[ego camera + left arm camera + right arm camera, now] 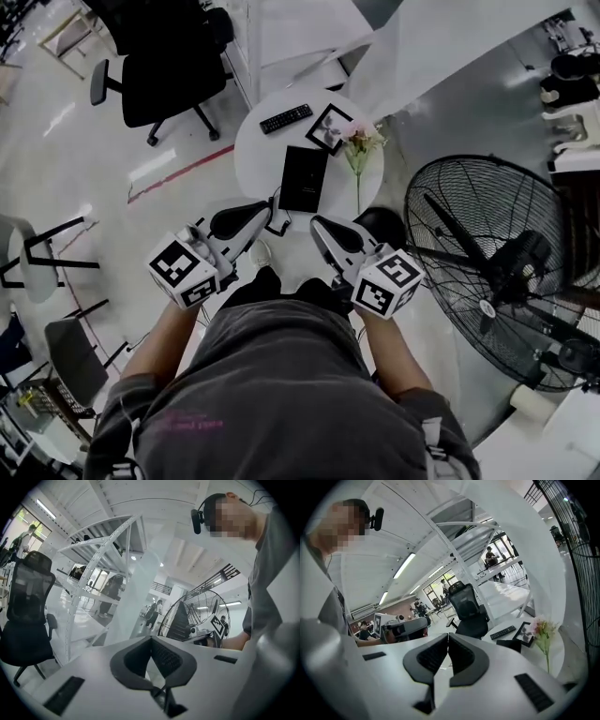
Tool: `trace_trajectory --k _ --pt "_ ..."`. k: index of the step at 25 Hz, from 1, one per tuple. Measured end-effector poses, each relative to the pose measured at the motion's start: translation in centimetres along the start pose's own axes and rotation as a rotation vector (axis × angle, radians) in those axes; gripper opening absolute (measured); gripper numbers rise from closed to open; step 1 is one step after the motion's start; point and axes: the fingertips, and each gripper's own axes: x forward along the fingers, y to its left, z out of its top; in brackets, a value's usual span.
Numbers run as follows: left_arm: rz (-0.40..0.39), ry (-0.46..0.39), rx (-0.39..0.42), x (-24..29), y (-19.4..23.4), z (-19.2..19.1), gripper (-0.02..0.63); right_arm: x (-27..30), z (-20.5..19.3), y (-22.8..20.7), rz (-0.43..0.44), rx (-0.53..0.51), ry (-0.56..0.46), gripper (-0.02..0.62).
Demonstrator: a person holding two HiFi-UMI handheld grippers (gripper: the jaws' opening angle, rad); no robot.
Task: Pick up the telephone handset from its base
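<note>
1. On the round white table (255, 157) lie one remote (285, 118), one picture frame (329, 128), one flower (359, 141) and one black telephone (303, 178); its handset cannot be told apart.
2. Two grippers show: the left gripper (265, 214) and the right gripper (317, 225). Both have their jaws pressed together and hold nothing.
3. The telephone lies just ahead of them, between their tips, and neither touches it.

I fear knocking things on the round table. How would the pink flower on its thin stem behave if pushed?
The flower would probably bend, not resist: its stem is long and thin. It looks light and top-heavy, so a nudge may tip it; what holds its foot I cannot see. The blooms seem delicate.
</note>
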Motion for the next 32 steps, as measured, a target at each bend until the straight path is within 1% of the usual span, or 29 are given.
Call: trace_trajectory --k 7,13,21,25,28,32 --pt "-0.003 0.043 -0.043 1.6 2.1 -1.6 0.014 0.9 0.1 -2.1 -0.037 0.019 0.006 0.020" --pt "0.012 0.080 -0.056 3.5 3.3 -2.8 0.014 1.8 0.3 -4.6 -0.031 0.026 0.018 0.020" --pt "0.092 0.136 -0.055 6.8 6.3 -6.2 0.014 2.5 0.0 -8.7 -0.011 0.011 0.081 0.020" --pt "0.147 0.167 -0.061 8.3 8.3 -8.3 0.014 2.8 0.0 -11.0 -0.010 0.015 0.112 0.020" --pt "0.180 0.191 -0.078 9.5 9.7 -9.9 0.014 3.2 -0.2 -12.6 -0.007 0.018 0.134 0.020" --pt "0.200 0.213 -0.106 10.7 11.7 -12.6 0.014 4.1 -1.1 -14.7 -0.001 0.019 0.171 0.020"
